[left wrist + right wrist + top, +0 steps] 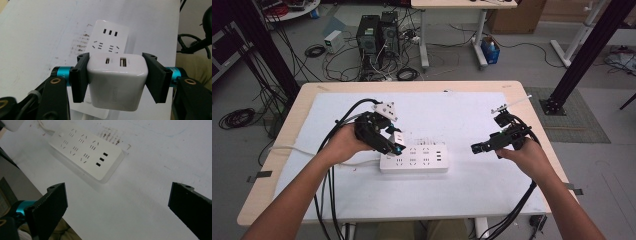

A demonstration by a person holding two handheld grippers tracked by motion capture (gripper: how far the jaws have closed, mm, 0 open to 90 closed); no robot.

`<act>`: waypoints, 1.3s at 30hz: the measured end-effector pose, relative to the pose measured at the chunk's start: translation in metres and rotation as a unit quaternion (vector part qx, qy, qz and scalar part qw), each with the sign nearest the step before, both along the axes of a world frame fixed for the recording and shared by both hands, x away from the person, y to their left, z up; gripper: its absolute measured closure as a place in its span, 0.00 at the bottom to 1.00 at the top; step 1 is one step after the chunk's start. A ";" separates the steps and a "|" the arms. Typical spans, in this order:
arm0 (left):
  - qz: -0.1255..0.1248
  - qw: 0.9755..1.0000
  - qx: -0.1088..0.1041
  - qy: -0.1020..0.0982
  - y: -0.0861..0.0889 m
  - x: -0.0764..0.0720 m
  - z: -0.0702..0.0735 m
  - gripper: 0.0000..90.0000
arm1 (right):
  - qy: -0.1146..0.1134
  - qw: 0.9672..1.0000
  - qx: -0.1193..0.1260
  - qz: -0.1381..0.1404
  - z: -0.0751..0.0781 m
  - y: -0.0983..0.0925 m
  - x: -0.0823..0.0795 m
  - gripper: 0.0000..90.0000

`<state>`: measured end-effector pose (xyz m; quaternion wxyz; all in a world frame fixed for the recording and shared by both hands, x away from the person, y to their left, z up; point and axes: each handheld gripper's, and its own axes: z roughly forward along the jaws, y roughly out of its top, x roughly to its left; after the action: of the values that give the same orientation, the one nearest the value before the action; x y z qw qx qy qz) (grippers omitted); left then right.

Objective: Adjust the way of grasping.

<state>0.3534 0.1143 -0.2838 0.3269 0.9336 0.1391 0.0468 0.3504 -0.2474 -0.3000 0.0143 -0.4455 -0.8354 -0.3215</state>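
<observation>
Charger (116, 80) in left tool (116, 75), above power strip (414, 158) on table (272, 175).

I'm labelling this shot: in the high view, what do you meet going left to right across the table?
left gripper holding a white charger → power strip → right gripper

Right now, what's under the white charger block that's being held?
Under the charger, clamped in the left hand-held gripper, lies the white power strip. Its far sockets and three slots show; the near end is covered by the charger.
</observation>
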 end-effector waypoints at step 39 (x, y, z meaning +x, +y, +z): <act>-0.050 0.997 0.002 -0.058 -0.084 -0.016 -0.012 0.47 | 0.121 0.982 0.142 -0.032 -0.007 0.043 0.005 0.17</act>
<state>0.3374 0.0301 -0.2962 0.3340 0.9359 0.0731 0.0847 0.3556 -0.2045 -0.3067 0.1680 -0.5015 -0.7584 -0.3808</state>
